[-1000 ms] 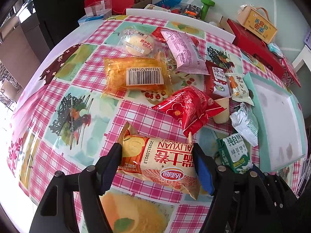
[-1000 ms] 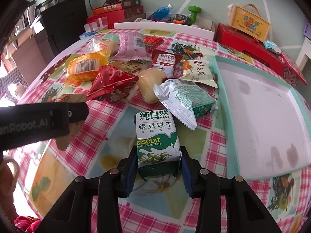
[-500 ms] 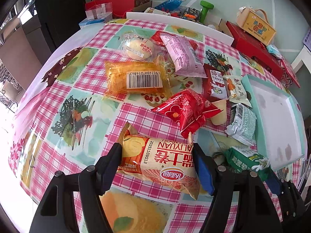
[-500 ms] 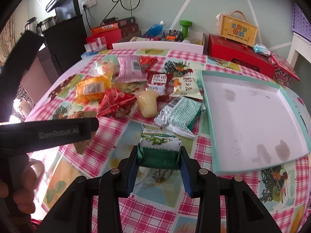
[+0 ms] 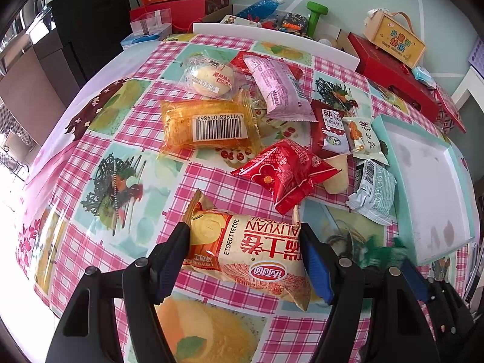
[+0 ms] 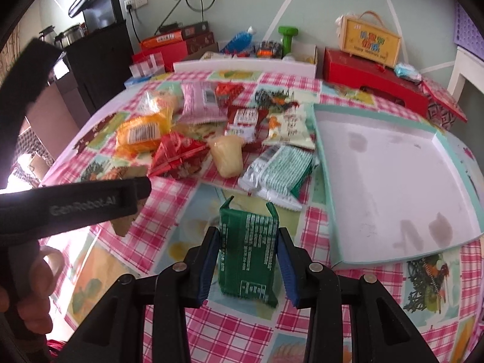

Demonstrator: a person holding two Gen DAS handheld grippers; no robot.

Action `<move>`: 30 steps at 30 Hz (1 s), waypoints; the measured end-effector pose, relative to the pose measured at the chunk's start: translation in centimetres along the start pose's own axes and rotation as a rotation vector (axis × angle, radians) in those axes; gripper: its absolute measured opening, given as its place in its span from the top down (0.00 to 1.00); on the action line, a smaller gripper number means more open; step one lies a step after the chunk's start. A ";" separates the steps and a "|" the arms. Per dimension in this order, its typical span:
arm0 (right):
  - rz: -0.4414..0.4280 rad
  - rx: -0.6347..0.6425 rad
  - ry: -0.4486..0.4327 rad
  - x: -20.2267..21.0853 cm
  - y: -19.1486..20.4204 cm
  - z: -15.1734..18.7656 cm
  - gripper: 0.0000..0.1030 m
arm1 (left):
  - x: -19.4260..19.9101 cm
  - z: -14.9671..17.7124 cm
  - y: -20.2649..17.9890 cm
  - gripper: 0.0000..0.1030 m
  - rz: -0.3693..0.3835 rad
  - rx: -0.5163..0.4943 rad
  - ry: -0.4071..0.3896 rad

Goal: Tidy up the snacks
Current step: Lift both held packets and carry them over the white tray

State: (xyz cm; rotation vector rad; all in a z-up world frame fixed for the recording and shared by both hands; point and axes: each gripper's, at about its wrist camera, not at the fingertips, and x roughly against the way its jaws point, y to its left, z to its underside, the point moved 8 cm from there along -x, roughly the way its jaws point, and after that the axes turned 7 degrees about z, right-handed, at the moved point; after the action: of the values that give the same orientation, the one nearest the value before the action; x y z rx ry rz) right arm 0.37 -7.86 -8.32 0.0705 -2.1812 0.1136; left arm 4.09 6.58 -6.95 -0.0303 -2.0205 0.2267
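My left gripper (image 5: 245, 251) is shut on an orange and white cake packet (image 5: 245, 251) near the table's front edge. My right gripper (image 6: 246, 260) is shut on a green biscuit packet (image 6: 246, 257) and holds it above the tablecloth, its back side up; it shows as a green blur in the left wrist view (image 5: 381, 252). A white tray with a teal rim (image 6: 381, 175) lies to the right, with nothing in it. Several snack packets lie in a heap mid-table: an orange barcode packet (image 5: 208, 127), a red packet (image 5: 287, 172), a pink packet (image 5: 278, 87), a jelly cup (image 6: 227, 157), a green-white packet (image 6: 278, 172).
Red boxes (image 6: 375, 81), a yellow carry box (image 6: 372, 42), a green dumbbell (image 6: 287, 39) and a blue bottle (image 6: 239, 40) line the far edge. A black cabinet (image 6: 99, 66) stands to the left. The left gripper's body (image 6: 75, 205) crosses the right wrist view.
My right gripper has lifted the green biscuit packet off the table and tipped it over, back side up. My left gripper has stayed shut on the cake packet and risen slightly.
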 end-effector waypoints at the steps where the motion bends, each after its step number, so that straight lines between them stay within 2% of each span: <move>1: 0.006 0.004 0.021 -0.5 0.0 0.3 0.60 | 0.0 0.0 0.0 0.29 0.000 0.000 0.002; 14: 0.021 0.029 0.065 -1.4 0.4 1.2 0.54 | -0.6 0.2 -0.1 0.29 0.005 -0.005 0.018; 20: 0.051 0.063 0.092 -2.1 0.7 1.8 0.55 | -0.6 0.3 -0.1 0.29 0.006 -0.009 0.019; 22: 0.050 0.059 0.099 -2.3 0.6 2.0 0.59 | -0.7 0.3 -0.1 0.29 0.007 -0.009 0.019; 30: 0.041 0.008 -0.016 0.4 -0.1 0.1 0.59 | -0.3 0.3 -0.3 0.29 0.008 -0.009 0.005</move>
State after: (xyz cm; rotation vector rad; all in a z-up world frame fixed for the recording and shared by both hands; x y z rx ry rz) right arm 0.08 -7.98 -8.03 0.0308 -2.1984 0.1455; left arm 3.99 6.23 -7.25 -0.0445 -2.0172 0.2219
